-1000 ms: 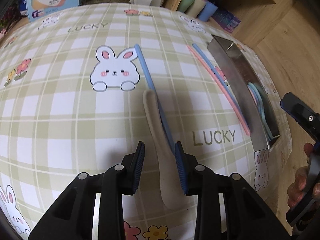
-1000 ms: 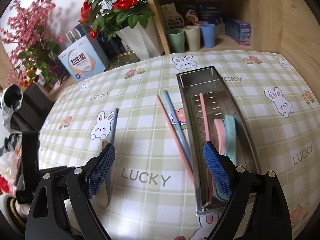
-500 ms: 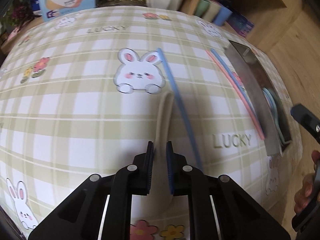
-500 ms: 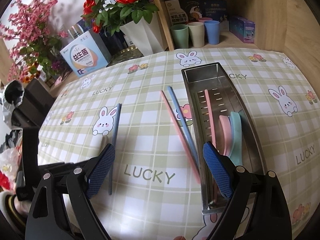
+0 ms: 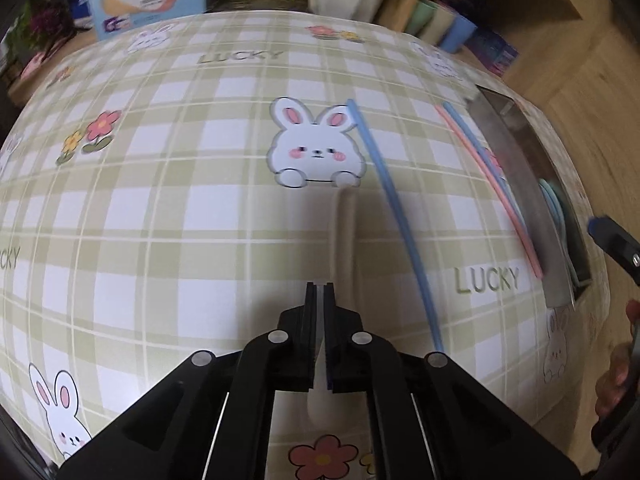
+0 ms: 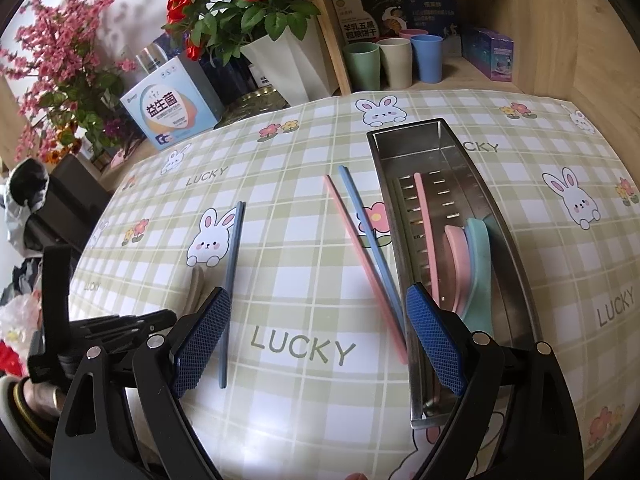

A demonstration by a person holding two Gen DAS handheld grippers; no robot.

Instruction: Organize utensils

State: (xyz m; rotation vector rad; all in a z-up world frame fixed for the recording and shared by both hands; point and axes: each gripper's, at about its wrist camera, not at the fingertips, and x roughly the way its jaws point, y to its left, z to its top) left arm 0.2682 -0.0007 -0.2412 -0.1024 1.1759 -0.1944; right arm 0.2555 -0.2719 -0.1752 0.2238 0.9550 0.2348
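Checked oilcloth with rabbits and "LUCKY" lettering covers your table (image 6: 304, 248), with flowers, boxes and cups crowding the shelf along its far edge. Toward the right edge lies the steel tray (image 6: 516, 248), already holding a pink chopstick, a pink spoon and a teal spoon. Just left of the tray, a pink chopstick (image 6: 360, 256) and a blue chopstick (image 6: 370, 236) lie side by side on the cloth. Another blue chopstick (image 5: 394, 208) lies toward the left side, beside a rabbit print.

Next to that chopstick is the cream spoon (image 5: 344, 236), and your left tool (image 5: 319, 286) is clenched on its handle, near the table's near edge. A second ago the jaws stood apart around the spoon; they have just been closing and now pinch it. The spoon has also swung from its slant to point straight away from the tool.

Your right tool (image 6: 316, 336) hangs released over the near edge, nothing between its fingers, and has not shifted.

You appear to be at the pick-up step for the cream spoon. Next, lift it clear of the blue chopstick beside it and carry it rightward to the tray.
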